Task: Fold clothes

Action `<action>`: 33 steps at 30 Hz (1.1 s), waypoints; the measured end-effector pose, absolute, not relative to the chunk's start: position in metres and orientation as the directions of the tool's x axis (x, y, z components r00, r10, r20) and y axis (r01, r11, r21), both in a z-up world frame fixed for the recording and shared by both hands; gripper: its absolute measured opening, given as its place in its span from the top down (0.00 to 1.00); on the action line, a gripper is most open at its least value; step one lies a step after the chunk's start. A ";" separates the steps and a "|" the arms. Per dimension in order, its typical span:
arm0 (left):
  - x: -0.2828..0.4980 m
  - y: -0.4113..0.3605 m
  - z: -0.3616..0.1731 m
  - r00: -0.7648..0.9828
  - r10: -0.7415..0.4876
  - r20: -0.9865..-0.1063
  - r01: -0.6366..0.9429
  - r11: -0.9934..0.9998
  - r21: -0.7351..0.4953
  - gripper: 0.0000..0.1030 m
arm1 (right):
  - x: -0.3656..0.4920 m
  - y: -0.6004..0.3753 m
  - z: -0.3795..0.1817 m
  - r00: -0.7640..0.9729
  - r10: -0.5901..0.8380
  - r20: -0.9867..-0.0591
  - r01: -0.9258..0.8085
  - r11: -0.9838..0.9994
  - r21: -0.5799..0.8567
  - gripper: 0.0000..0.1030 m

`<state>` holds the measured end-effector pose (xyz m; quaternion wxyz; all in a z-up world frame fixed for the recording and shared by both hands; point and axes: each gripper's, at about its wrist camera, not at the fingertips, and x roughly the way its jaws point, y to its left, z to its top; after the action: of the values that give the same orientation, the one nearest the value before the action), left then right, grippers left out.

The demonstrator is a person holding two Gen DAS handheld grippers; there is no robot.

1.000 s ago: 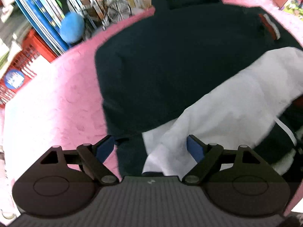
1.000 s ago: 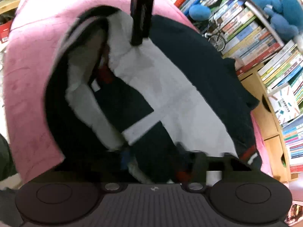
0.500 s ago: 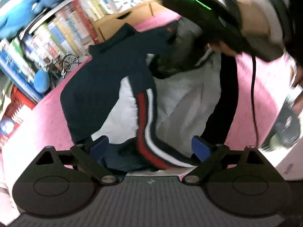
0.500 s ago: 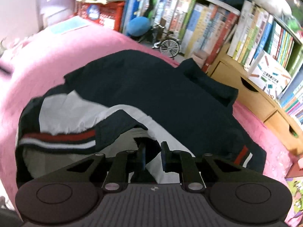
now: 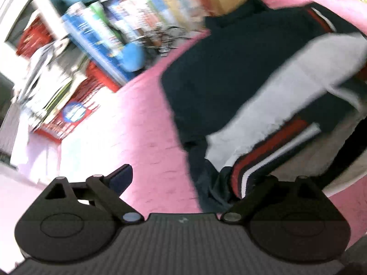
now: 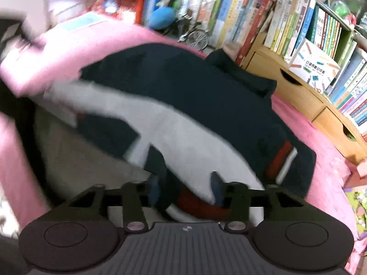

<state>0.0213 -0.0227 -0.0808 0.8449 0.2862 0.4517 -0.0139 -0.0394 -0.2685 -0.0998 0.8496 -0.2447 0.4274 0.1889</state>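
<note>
- Left hand-held gripper [image 5: 183, 183] stands wide open over the pink bed [image 5: 142, 123]; nothing is pinched, though the jacket's striped cuff [image 5: 257, 160] lies just ahead of its right finger, which is hidden behind the cloth.
- Ahead and to the right of it the jacket [image 5: 229, 73] is spread on the bed, navy with a white panel and red-and-white stripes.
- Beyond its left finger [image 5: 121, 177] is bare pink cover, then a red crate [image 5: 75, 112] and blurred books [image 5: 103, 29] with a blue plush toy [image 5: 134, 56].
- Right hand-held gripper [image 6: 185, 190] has its jaws opening, partly apart; jacket cloth, navy, white and red, lies between and under the fingers [image 6: 216, 186], and I cannot tell if the pads touch it.
- Ahead of it the jacket's navy body stretches away, collar [image 6: 238, 68] at the far end, a striped cuff [image 6: 282, 160] to the right.
- Past the collar a toy bicycle [image 6: 195, 37] stands before the bookshelf [image 6: 309, 23]; wooden drawers [image 6: 298, 91] are off to the right.
</note>
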 end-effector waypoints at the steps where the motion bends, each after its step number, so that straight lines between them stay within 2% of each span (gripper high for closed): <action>1: 0.024 -0.016 -0.075 0.593 0.247 -0.766 0.254 0.846 0.469 0.08 | -0.052 -0.273 -0.103 0.561 0.087 -0.823 -0.549 0.783 -0.292 0.52; 3: 0.031 -0.006 -0.064 0.589 0.268 -0.763 0.200 0.866 0.459 0.08 | -0.077 -0.283 -0.109 0.559 0.037 -0.828 -0.586 0.725 -0.363 0.53; 6: 0.035 0.001 -0.052 0.573 0.241 -0.784 0.172 0.899 0.402 0.07 | -0.088 -0.310 -0.109 0.551 -0.048 -0.833 -0.524 0.757 -0.390 0.52; 8: 0.032 -0.002 -0.046 0.569 0.192 -0.800 0.193 0.914 0.356 0.07 | -0.084 -0.330 -0.096 0.545 -0.068 -0.835 -0.420 0.840 -0.343 0.52; 10: 0.027 -0.012 -0.043 0.598 0.210 -0.774 0.214 0.888 0.406 0.07 | -0.078 -0.345 -0.077 0.555 -0.074 -0.829 -0.309 0.907 -0.288 0.52; 13: 0.025 -0.020 -0.042 0.613 0.233 -0.755 0.214 0.871 0.442 0.07 | -0.076 -0.352 -0.052 0.578 -0.035 -0.815 -0.245 0.946 -0.214 0.52; 18: 0.032 -0.011 -0.044 0.572 0.215 -0.792 0.175 0.911 0.374 0.07 | -0.067 -0.343 -0.071 0.550 -0.087 -0.831 -0.251 0.932 -0.263 0.52; 20: 0.027 -0.009 -0.044 0.560 0.201 -0.803 0.199 0.909 0.367 0.07 | -0.065 -0.346 -0.077 0.516 -0.081 -0.853 -0.233 0.945 -0.230 0.56; 21: 0.021 -0.008 -0.043 0.557 0.191 -0.808 0.215 0.907 0.362 0.07 | -0.065 -0.348 -0.078 0.500 -0.074 -0.863 -0.222 0.952 -0.210 0.63; 22: 0.014 -0.005 -0.041 0.553 0.172 -0.816 0.241 0.903 0.354 0.07 | -0.065 -0.350 -0.079 0.484 -0.066 -0.873 -0.210 0.959 -0.189 0.69; 26: -0.008 0.012 -0.023 0.510 0.059 -0.858 0.344 0.900 0.267 0.01 | -0.078 -0.374 -0.034 0.502 -0.010 -0.865 -0.143 0.985 -0.094 0.69; 30: -0.030 0.028 0.003 0.441 -0.077 -0.894 0.423 0.897 0.131 0.01 | -0.096 -0.411 0.020 0.477 0.069 -0.876 -0.060 0.997 0.046 0.61; 33: -0.043 0.031 0.024 0.379 -0.128 -0.917 0.475 0.877 0.074 0.01 | -0.116 -0.419 0.054 0.418 0.099 -0.903 -0.047 0.995 0.087 0.61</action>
<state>-0.0430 0.0310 0.0241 0.8138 0.1648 0.5257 -0.1851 -0.1157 -0.4191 0.0538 0.8417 0.0241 0.5376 0.0434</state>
